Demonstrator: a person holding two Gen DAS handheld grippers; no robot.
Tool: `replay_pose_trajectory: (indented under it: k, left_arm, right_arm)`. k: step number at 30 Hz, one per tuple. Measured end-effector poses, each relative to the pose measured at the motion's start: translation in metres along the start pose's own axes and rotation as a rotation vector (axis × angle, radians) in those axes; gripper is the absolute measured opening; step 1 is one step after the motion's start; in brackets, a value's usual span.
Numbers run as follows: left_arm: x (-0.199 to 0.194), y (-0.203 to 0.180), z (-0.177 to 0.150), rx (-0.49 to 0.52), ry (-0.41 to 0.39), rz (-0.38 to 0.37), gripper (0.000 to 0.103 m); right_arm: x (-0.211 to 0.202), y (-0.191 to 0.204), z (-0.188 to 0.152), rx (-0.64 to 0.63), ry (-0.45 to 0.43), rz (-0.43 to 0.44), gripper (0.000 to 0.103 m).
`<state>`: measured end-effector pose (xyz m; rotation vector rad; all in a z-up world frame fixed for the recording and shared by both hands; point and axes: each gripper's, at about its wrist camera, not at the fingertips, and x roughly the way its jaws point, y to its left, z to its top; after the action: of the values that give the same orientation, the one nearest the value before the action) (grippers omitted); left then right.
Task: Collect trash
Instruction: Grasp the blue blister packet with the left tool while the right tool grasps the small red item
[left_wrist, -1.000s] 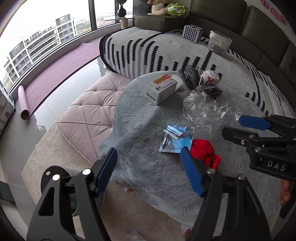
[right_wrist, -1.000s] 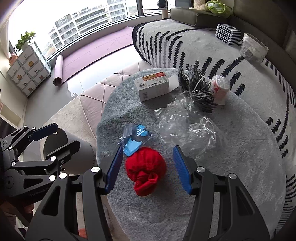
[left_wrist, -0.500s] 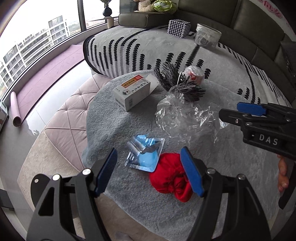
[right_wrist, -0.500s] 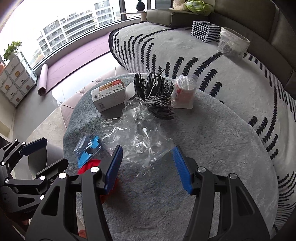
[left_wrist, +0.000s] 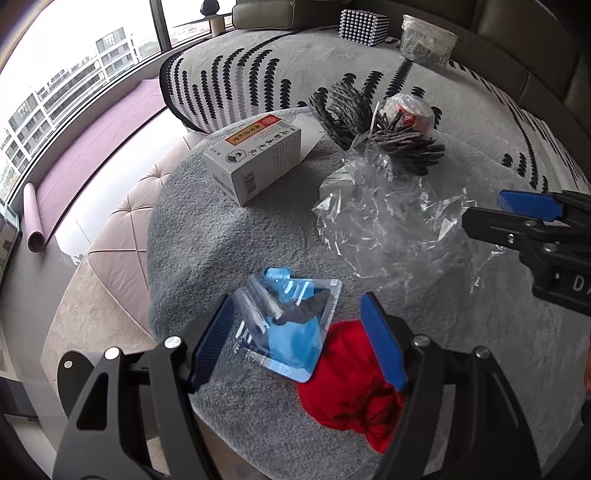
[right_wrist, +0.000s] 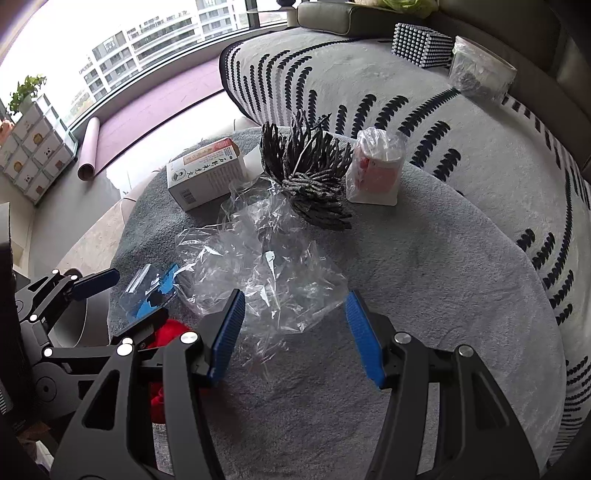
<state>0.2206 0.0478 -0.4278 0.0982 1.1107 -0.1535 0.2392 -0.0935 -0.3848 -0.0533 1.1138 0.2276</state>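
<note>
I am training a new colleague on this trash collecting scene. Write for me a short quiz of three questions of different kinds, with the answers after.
1. True or false: the left gripper is shut on the blue packet.
2. Multiple choice: what lies between the open fingers of the right gripper? A) the white box B) the crumpled clear plastic C) the red cloth
3. Fill in: the dark bundle of sticks lies between the white box and the ____.

Key
1. False: its fingers stand apart, around the packet, not pressing it.
2. B
3. Cup wrapped in a clear bag
</note>
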Motion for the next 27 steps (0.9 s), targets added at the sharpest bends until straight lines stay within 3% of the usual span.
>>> replay_pose_trajectory:
  k: [8, 10, 12, 16, 27]
  left_arm:
    - [0.013, 0.002, -0.006, -0.007, 0.033, 0.029, 0.071]
    - [0.013, 0.003, -0.006, -0.008, 0.031, 0.029, 0.069]
    - [0.014, 0.003, -0.006, -0.006, 0.031, 0.027, 0.060]
    - [0.011, 0.001, -0.006, -0.001, 0.024, 0.024, 0.059]
    - [-0.015, 0.003, 0.001, -0.004, -0.033, 0.006, 0.058]
  right_arm:
    - [0.012, 0.004, 0.003, -0.024, 0.020, 0.011, 0.055]
    - [0.014, 0.006, 0.003, -0.029, 0.025, 0.018, 0.046]
    - [0.013, 0.007, 0.003, -0.032, 0.026, 0.027, 0.035]
    - [0.011, 0.008, 0.003, -0.032, 0.027, 0.045, 0.017]
    - [-0.005, 0.018, 0.005, -0.047, 0.006, 0.069, 0.014]
